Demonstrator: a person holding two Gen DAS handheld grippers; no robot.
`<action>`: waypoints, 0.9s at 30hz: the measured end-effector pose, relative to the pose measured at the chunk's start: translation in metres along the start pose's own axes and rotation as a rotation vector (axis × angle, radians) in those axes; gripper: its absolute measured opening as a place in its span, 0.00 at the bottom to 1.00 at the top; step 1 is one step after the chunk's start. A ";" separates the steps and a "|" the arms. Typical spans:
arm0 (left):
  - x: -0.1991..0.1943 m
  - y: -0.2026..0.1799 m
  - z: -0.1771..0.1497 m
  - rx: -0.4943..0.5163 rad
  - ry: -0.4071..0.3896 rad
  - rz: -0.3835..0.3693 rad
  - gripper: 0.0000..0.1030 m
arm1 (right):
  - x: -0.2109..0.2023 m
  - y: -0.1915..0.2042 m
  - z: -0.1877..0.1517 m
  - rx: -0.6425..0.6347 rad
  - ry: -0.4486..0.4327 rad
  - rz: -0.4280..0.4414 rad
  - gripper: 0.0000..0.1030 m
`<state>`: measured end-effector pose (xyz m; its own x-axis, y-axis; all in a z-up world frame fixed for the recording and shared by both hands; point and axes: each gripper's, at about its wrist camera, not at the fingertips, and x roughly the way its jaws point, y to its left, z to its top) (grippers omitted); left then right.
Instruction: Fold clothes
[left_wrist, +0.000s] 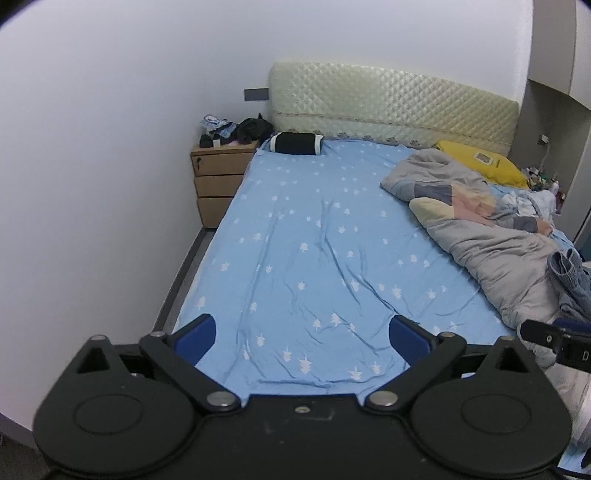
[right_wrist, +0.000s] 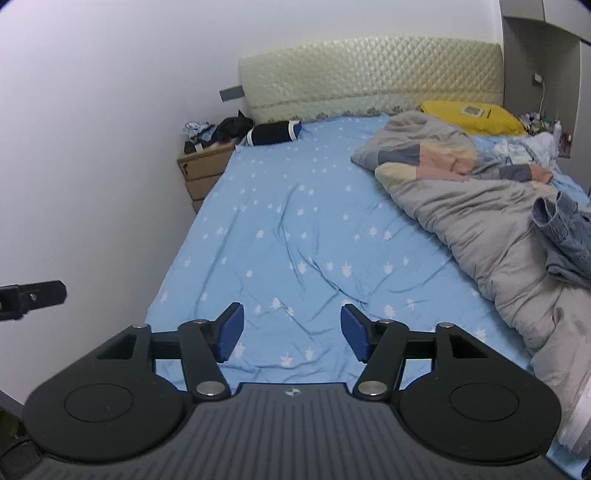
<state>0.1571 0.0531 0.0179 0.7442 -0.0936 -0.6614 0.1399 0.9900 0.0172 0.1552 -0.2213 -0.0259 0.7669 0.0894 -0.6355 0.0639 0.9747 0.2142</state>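
A crumpled blue denim garment (right_wrist: 565, 236) lies on the grey quilt at the right edge of the bed; it also shows in the left wrist view (left_wrist: 570, 280). My left gripper (left_wrist: 301, 339) is open and empty, held above the foot of the blue star-patterned bed sheet (left_wrist: 306, 236). My right gripper (right_wrist: 291, 334) is open and empty, also above the foot of the sheet (right_wrist: 295, 221), to the left of the denim garment. Part of the right gripper shows at the right edge of the left wrist view (left_wrist: 554, 341).
A bunched grey patchwork quilt (right_wrist: 480, 206) runs down the bed's right side. A yellow pillow (right_wrist: 476, 114) and a black roll pillow (right_wrist: 275, 133) lie by the quilted headboard (right_wrist: 369, 81). A wooden nightstand (left_wrist: 218, 181) with dark clutter stands at the left wall.
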 end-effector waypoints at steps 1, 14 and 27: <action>-0.001 0.001 0.000 0.009 -0.006 -0.005 0.98 | 0.000 0.002 0.000 -0.001 -0.003 -0.003 0.63; 0.013 0.003 -0.001 0.051 -0.012 -0.077 1.00 | -0.002 0.025 0.004 -0.006 -0.034 -0.059 0.96; 0.015 0.003 -0.007 0.041 0.007 -0.048 1.00 | -0.004 0.024 0.001 -0.007 -0.015 -0.095 0.97</action>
<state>0.1645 0.0558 0.0025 0.7312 -0.1397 -0.6677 0.2020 0.9793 0.0163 0.1547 -0.1990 -0.0173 0.7671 -0.0062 -0.6415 0.1319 0.9801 0.1482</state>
